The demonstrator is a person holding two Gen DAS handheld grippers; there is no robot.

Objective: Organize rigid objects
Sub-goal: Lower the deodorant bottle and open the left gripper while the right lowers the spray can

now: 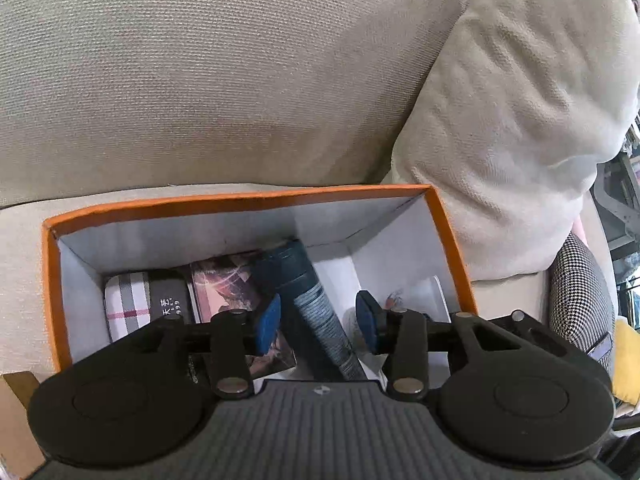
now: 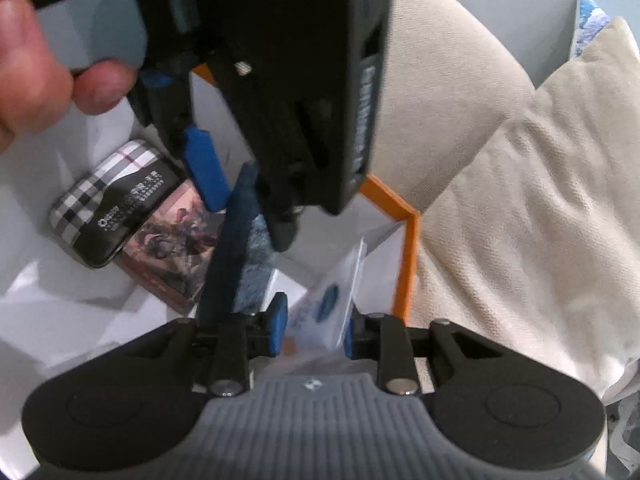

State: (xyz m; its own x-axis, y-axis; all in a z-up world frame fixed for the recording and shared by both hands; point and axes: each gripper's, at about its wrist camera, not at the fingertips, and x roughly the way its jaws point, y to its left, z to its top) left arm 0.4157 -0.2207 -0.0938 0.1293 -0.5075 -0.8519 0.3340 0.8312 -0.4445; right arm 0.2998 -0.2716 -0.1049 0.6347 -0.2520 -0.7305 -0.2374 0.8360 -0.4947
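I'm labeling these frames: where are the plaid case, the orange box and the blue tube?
plaid case [image 1: 127,305]: left wrist view, on its checked lid.
orange box [image 1: 240,199]: left wrist view, on its far rim.
blue tube [image 1: 310,300]: left wrist view, mid-shaft.

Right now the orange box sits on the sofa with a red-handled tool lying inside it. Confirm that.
Not quite. The tool lying in the orange box has a dark blue handle, not red, as the left wrist view shows. The box does sit on the sofa.
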